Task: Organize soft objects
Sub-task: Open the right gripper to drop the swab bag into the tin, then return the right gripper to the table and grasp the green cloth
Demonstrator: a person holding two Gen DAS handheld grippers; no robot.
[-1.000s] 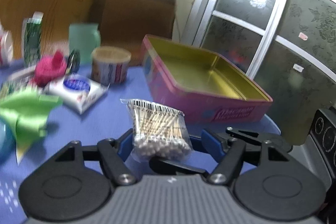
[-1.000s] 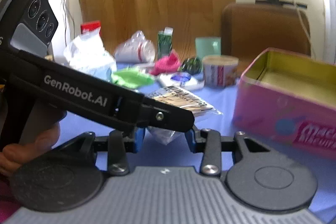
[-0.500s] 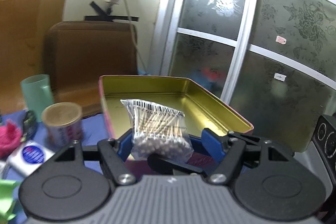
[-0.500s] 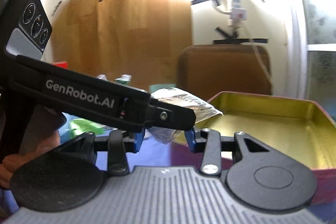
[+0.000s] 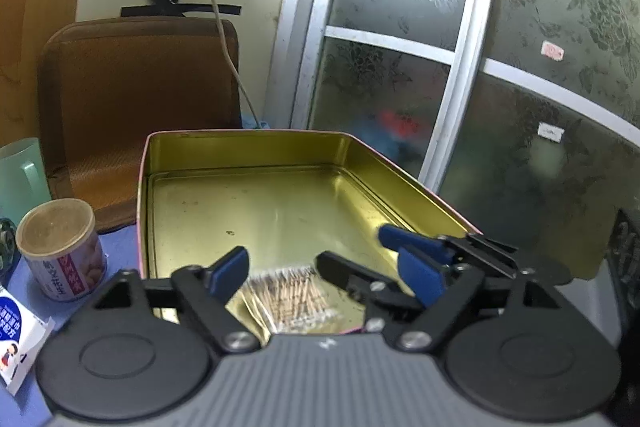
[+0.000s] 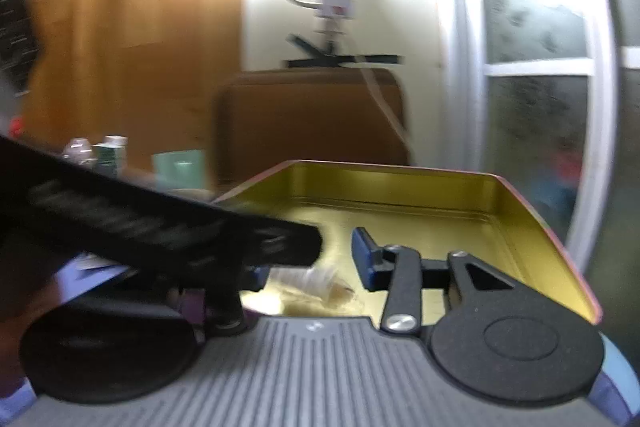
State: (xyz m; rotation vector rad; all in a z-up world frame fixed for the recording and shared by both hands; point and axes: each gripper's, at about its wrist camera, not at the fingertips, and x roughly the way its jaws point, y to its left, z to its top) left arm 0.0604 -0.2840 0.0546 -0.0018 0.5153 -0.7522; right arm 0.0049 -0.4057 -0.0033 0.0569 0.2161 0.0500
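Your left gripper [image 5: 320,263] and right gripper [image 6: 312,259] have just been opening and both stand wide. The swabs [image 5: 288,291] lie free in the tin [image 5: 280,203], just below your left jaws, sticks pointing away from you.

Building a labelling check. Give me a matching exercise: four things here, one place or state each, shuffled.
Things:
1. cotton swab bag
2. tin box
3. can
4. chair

Places or states:
A. behind the table, brown
B. on the blue cloth, left of the box
C. lying on the gold floor of the box
D. lidless, gold inside

Pairs: 1-C, 2-D, 3-B, 4-A
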